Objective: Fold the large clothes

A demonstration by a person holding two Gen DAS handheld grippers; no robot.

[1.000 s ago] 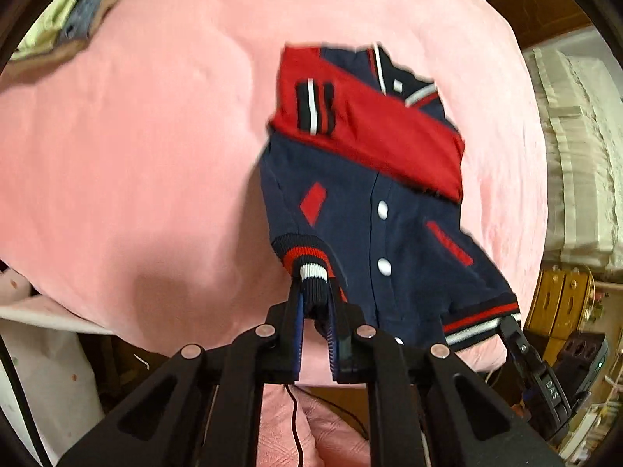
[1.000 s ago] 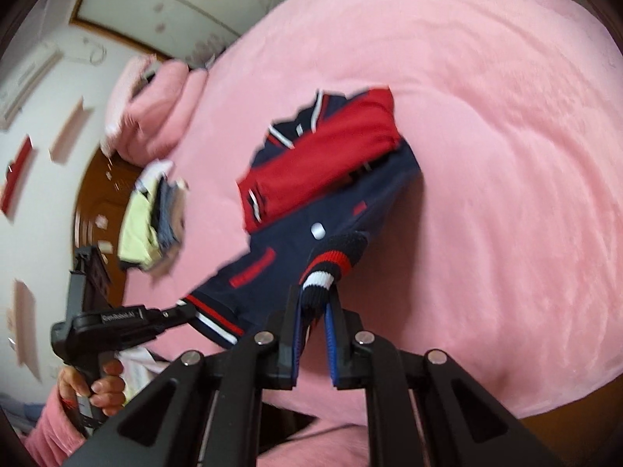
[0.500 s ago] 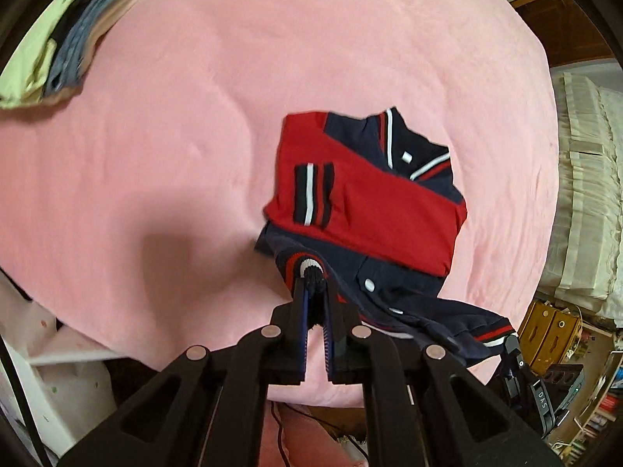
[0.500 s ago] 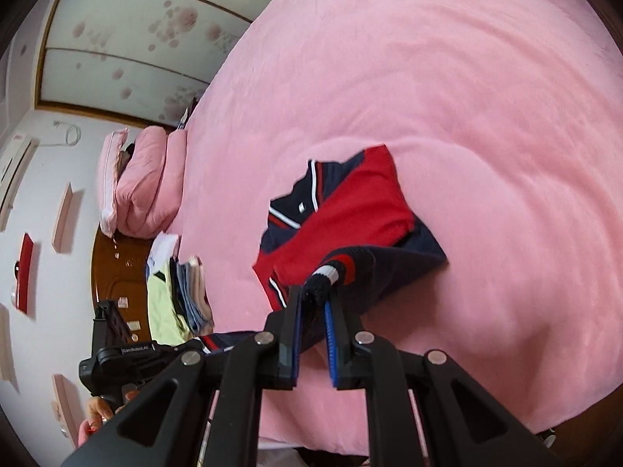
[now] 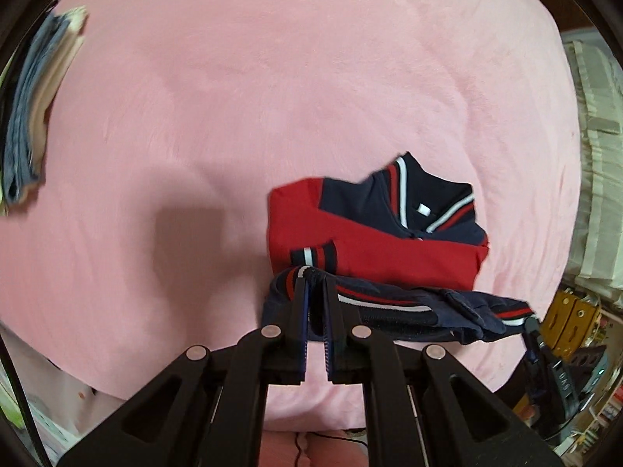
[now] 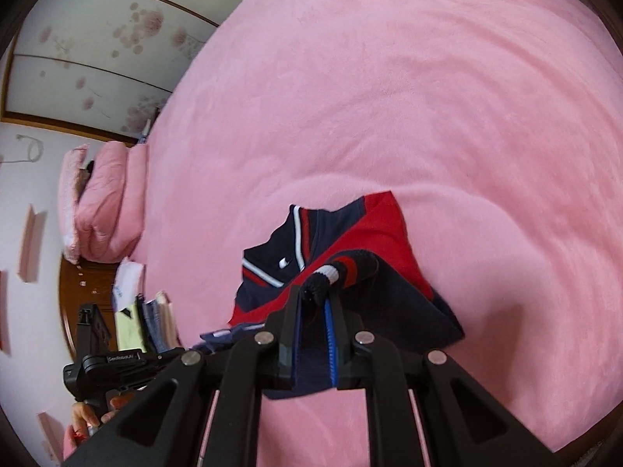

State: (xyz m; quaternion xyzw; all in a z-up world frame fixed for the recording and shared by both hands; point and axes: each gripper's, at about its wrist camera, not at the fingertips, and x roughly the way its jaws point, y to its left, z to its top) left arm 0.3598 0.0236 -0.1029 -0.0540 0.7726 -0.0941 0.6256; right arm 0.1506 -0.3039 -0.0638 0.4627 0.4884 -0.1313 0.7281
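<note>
Your left gripper (image 5: 315, 284) has its jaws drawn narrow on the striped hem band of the one varsity jacket (image 5: 373, 233), and your right gripper (image 6: 317, 295) is pinched the same way on the hem's other ribbed corner, so both tools carry one edge between them. That navy hem is raised and doubled toward the red sleeves, of which two lie crossed over the chest, with one striped cuff (image 5: 313, 255) just beyond your left jaws and the collar farther out. The jacket sits near the close edge of the pink bedspread (image 5: 311, 78), which lies bare on every other side of it. One stack of folded clothes (image 5: 31, 116) rests well apart at the far left edge, and two pink pillows (image 6: 101, 206) lie at the head of the bed.
</note>
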